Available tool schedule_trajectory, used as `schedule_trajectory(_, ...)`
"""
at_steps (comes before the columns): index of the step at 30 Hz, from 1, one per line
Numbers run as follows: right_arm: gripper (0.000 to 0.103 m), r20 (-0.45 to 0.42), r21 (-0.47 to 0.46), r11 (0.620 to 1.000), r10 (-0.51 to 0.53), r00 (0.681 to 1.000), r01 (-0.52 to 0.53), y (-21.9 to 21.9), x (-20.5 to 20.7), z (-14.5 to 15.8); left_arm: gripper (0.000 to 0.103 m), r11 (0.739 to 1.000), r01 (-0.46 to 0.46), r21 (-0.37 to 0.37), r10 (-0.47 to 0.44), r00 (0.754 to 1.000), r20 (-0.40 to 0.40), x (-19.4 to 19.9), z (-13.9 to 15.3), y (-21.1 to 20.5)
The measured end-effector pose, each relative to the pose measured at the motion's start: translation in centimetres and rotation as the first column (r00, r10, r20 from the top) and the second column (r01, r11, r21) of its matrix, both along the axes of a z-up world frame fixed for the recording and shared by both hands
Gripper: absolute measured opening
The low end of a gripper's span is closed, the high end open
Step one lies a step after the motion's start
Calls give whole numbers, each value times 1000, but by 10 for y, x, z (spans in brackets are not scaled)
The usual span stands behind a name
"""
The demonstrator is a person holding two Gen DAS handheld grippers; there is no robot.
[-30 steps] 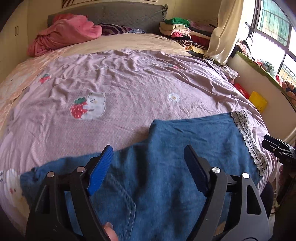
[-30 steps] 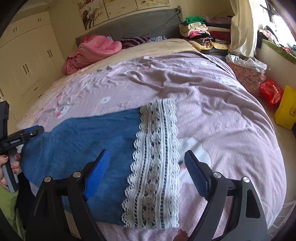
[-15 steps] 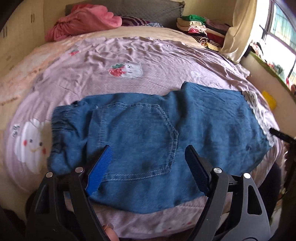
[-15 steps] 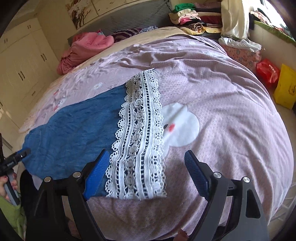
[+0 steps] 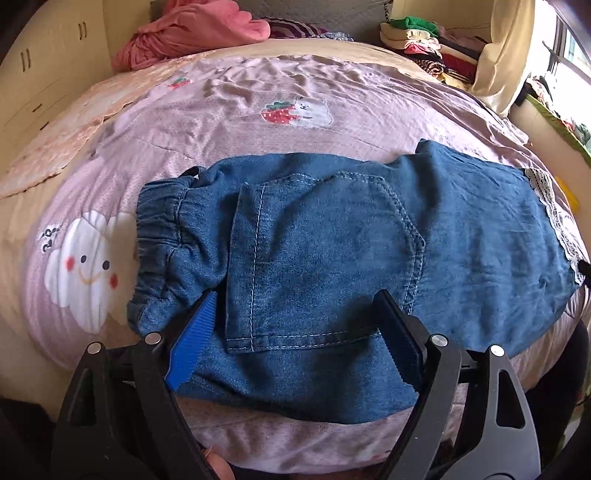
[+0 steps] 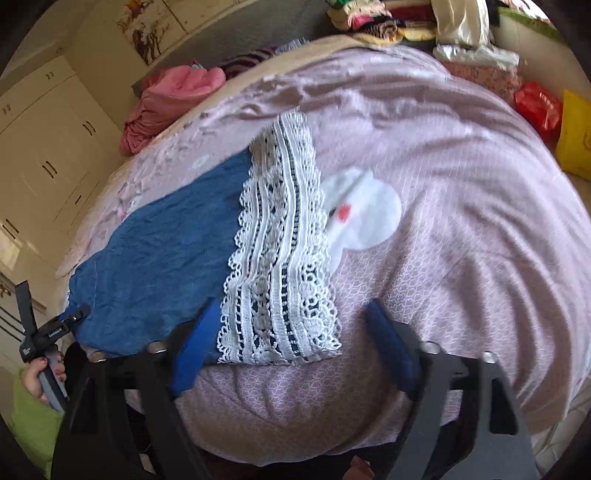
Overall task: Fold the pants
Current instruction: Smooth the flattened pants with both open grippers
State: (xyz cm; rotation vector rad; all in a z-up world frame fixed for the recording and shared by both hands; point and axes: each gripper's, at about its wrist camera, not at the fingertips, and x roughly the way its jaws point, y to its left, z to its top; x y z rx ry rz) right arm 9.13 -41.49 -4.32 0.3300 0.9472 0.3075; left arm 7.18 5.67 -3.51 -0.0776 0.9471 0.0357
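Blue denim pants [image 5: 332, 251] lie flat across the near edge of the bed, elastic waistband [image 5: 159, 236] at the left, white lace hem [image 5: 554, 214] at the right. My left gripper [image 5: 295, 339] is open and empty, its jaws either side of the back pocket near the pants' lower edge. In the right wrist view the lace hem [image 6: 280, 266] and denim leg [image 6: 159, 254] lie before my right gripper [image 6: 291, 347], which is open and empty just below the hem's near edge. The left gripper shows at the far left there [image 6: 55, 325].
The bed has a pink sheet [image 5: 258, 110] with cartoon prints. A pink blanket [image 5: 192, 33] and stacked clothes [image 5: 424, 48] sit at the headboard. Red and yellow bags [image 6: 554, 122] lie on the floor right of the bed. Cupboards [image 6: 48, 155] stand at the left.
Both grippers have pulled back toward the near bed edge and tilted down, so the whole pants and more of the bed's edge show. Both stay open.
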Motion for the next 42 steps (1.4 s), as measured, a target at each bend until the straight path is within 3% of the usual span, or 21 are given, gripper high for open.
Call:
schedule_trajectory(6,19,57,-17,1000,-7,998,8,-3,-13,14,77,1000,6,-16,-6,1000,1,-2,-3,4)
schedule_trajectory(11,18,57,-53,999,7,998,-4,-4,-22,13,77,1000,14,-13,-14,1000,1,-4,-2,4)
schedule_trajectory(14,21,28,-121,993,-1,1000,4,3,-20,-3,77,1000,16,-10,-16,1000,2,-4,-4,4)
schedule_trajectory(20,24,39,-125,992,-24,999,28,4,-19,-9,77,1000,23,-1,-23,1000,13,-3,-10,4)
schedule_trajectory(23,30,47,-112,993,-40,998,46,2,-20,-6,77,1000,24,9,-24,999,22,-4,-11,2)
schedule_trajectory(27,51,93,-109,988,-101,991,110,-7,-29,8,77,999,21,-31,-20,999,42,-9,-2,7)
schedule_trajectory(31,54,147,-99,983,-139,979,155,-8,-34,25,77,999,13,-36,-9,993,115,-17,30,9)
schedule_trajectory(36,62,201,-90,995,-17,979,36,33,-25,44,77,997,48,-61,-39,991,130,4,47,1)
schedule_trajectory(42,66,190,-171,968,215,958,-184,117,7,48,77,979,175,-107,-166,983,82,46,32,-45)
